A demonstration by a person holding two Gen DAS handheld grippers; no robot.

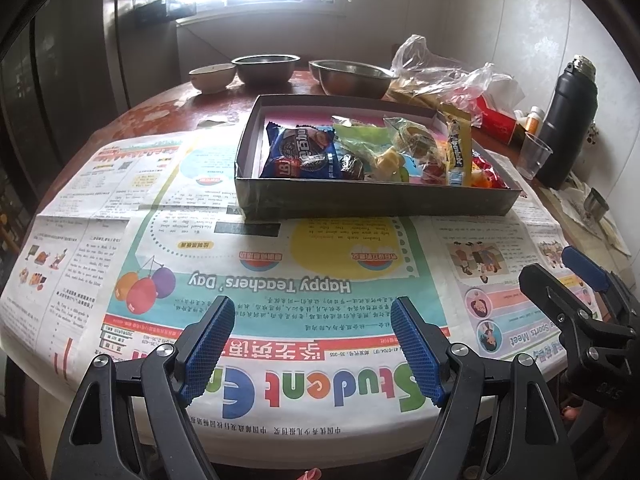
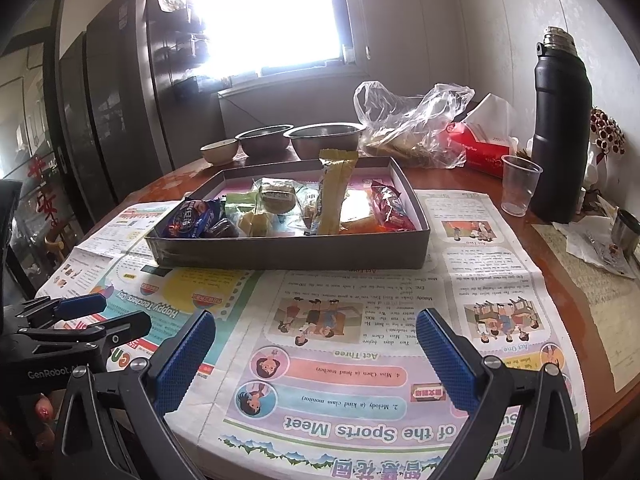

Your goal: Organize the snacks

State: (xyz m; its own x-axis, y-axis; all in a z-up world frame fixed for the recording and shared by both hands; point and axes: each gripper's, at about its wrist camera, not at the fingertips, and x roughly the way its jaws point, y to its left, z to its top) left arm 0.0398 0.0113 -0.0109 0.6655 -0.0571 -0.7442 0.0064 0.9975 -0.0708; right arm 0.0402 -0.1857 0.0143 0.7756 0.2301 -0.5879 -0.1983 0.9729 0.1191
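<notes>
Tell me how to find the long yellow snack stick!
Look at the shallow grey box on the newspaper in the middle of the table. Among the snacks inside, the yellow stick packet leans up over the far rim. It is the only tall, thin one; the others lie flat.

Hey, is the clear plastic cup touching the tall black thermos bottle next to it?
Cannot tell. In both wrist views the clear plastic cup overlaps the tall black thermos bottle, with no visible gap and no plain contact.

Bright window (image 2: pixel 260 12), pale panelled walls (image 2: pixel 500 40), dark cabinet (image 2: pixel 120 80), round wooden table (image 1: pixel 160 108)
</notes>
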